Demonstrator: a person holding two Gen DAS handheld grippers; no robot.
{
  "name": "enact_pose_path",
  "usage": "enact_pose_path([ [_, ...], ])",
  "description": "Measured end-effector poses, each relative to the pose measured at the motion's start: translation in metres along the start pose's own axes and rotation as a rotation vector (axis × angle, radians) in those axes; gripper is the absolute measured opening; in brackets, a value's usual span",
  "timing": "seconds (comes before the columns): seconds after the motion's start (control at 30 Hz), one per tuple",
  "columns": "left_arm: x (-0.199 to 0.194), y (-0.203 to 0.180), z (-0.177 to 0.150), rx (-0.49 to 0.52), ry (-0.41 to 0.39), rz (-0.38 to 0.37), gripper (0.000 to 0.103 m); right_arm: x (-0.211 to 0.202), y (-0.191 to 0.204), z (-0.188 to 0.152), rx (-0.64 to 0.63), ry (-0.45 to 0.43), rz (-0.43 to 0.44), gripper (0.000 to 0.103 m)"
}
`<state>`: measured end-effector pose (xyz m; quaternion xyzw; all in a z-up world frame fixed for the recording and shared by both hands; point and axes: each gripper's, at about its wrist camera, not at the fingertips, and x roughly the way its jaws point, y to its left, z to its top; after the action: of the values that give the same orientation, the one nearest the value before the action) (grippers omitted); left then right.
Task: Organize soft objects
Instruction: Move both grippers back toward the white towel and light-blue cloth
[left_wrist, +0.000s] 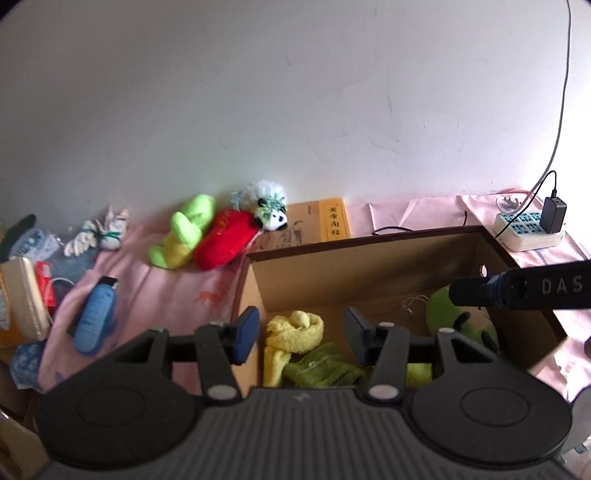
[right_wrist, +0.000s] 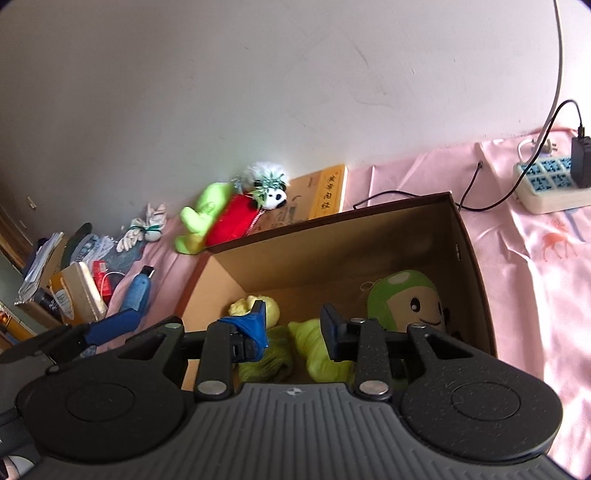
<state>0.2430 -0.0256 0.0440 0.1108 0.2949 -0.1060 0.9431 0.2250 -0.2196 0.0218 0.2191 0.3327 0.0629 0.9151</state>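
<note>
An open cardboard box (left_wrist: 373, 266) (right_wrist: 469, 266) stands on the pink cloth. Inside lie a yellow cloth (left_wrist: 295, 332) (right_wrist: 255, 304), a dark green knit piece (left_wrist: 321, 367) (right_wrist: 275, 360), a lime cloth (right_wrist: 317, 350) and a green smiling plush (right_wrist: 406, 302) (left_wrist: 443, 314). My left gripper (left_wrist: 301, 334) is open and empty above the box's near left corner. My right gripper (right_wrist: 293, 330) is open and empty over the box. By the wall lie a lime plush (left_wrist: 184, 229) (right_wrist: 199, 218), a red plush (left_wrist: 225, 245) (right_wrist: 231, 221) and a panda plush (left_wrist: 271, 212) (right_wrist: 273, 195).
A blue bottle (left_wrist: 94, 317) (right_wrist: 136, 291) and a tied white cloth bundle (left_wrist: 96, 236) (right_wrist: 144, 230) lie on the cloth at left. A book (left_wrist: 321, 221) leans at the wall. A power strip (left_wrist: 528, 229) (right_wrist: 550, 188) with cables sits at right. Clutter fills the far left.
</note>
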Motion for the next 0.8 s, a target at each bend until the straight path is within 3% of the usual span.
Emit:
enact_pose_path([
  [0.23,-0.043,-0.003,-0.017,0.005,-0.026,0.038,0.055,-0.035,0.011,-0.024,-0.023,-0.062,0.0,0.015],
  [0.67,-0.11,-0.008,-0.059,-0.041,-0.032,0.074,0.058,-0.094,0.016,-0.087,0.012,-0.08,0.072,0.015],
  [0.8,-0.124,-0.015,-0.075,-0.04,-0.028,0.089,0.058,-0.104,0.015,-0.103,0.007,-0.093,0.059,0.016],
])
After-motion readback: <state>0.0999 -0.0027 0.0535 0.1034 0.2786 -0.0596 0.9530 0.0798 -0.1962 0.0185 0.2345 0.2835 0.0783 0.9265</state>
